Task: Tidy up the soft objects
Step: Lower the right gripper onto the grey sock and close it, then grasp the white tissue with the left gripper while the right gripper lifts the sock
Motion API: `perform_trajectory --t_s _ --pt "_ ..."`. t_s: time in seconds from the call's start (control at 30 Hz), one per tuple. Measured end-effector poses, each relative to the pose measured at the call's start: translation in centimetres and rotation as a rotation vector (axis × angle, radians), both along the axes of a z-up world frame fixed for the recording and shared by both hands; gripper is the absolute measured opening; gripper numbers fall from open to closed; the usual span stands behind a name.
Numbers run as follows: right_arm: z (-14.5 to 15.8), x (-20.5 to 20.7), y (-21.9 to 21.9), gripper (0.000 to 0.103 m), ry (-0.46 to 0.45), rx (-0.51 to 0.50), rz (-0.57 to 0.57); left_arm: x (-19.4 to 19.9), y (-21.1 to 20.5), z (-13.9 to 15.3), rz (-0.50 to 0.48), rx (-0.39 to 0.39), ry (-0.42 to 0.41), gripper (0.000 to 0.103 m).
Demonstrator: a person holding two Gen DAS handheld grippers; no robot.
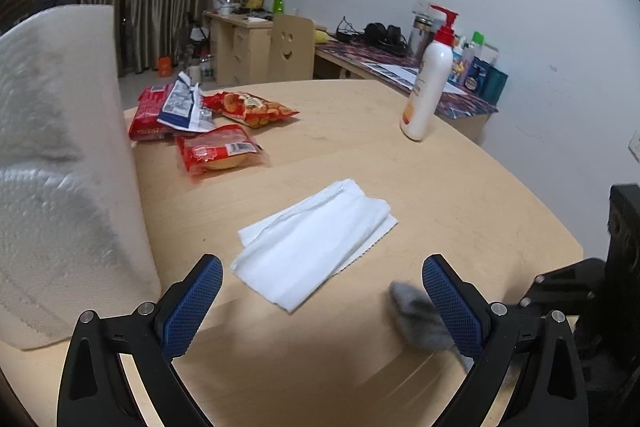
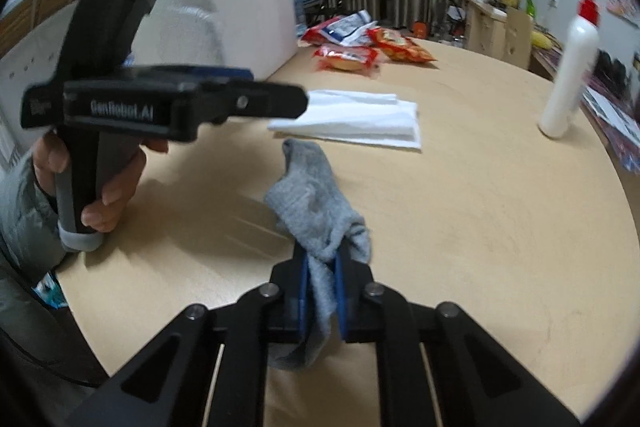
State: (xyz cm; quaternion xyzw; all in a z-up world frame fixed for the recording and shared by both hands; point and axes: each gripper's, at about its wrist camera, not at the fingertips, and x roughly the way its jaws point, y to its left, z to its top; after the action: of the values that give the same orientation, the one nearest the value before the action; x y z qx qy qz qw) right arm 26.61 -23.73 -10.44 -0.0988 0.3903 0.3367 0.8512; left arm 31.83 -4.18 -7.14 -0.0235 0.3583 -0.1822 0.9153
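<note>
Grey knit fabric fills the right gripper (image 2: 322, 267): a sock (image 2: 316, 203) is pinched between its 2 blue pads, which stand nearly together on the cloth. One end of the sock hangs down behind the pads, and the longer end lies forward over the light wooden table (image 2: 480, 227), its tip reaching towards a folded white paper towel (image 2: 360, 119) without touching it. From the left wrist view the same sock (image 1: 420, 319) shows as a blurred grey lump just beside the right-hand blue pad.

Its own jaws stand wide apart, and the left gripper (image 1: 322, 303) holds nothing, with only bare tabletop between the pads. It hangs over the near edge of the table, just short of the paper towel (image 1: 316, 243). In the right wrist view this gripper's black body is seen from the side, held in a hand (image 2: 100, 183) with a pale grey sleeve at the wrist.

To the left, a large white roll of embossed paper (image 1: 60, 167) stands on the table. Farther back lie 4 snack packets (image 1: 208, 123) in a loose cluster, mostly red, with 1 blue-and-white one on top. On the far right side a white pump bottle (image 1: 428, 83) with a red dispenser stands upright, well apart from everything else.
</note>
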Motion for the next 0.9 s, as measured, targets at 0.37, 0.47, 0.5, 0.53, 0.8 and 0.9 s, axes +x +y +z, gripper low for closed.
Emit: perform_trajectory --t_s 0.37,0.47,0.5,0.53,0.8,0.9 --pt "1.5 0.6 -3.9 0.014 -0.001 0.128 -0.107 1.7 -1.0 -0.9 -0.025 0.021 0.049 0.100" --pt "1.6 0.7 -4.2 0.014 -0.005 0.134 -0.116 2.1 -1.2 -0.9 -0.027 0.034 0.043 0.100" --pt "1.6 0.6 -4.3 0.014 -0.005 0.139 -0.118 2.3 -1.4 -0.9 -0.025 0.047 0.037 0.100" --pt "1.5 0.7 -4.5 0.015 -0.004 0.142 -0.120 2.5 -1.5 -1.0 -0.030 0.055 0.035 0.100" --pt "1.5 0.6 -5.6 0.014 0.005 0.175 -0.148 3.8 -2.5 -1.5 -0.073 0.081 0.052 0.095" --pt "1.6 0.4 -5.8 0.015 0.005 0.182 -0.154 4.2 -2.4 -1.9 -0.075 0.086 0.080 0.089"
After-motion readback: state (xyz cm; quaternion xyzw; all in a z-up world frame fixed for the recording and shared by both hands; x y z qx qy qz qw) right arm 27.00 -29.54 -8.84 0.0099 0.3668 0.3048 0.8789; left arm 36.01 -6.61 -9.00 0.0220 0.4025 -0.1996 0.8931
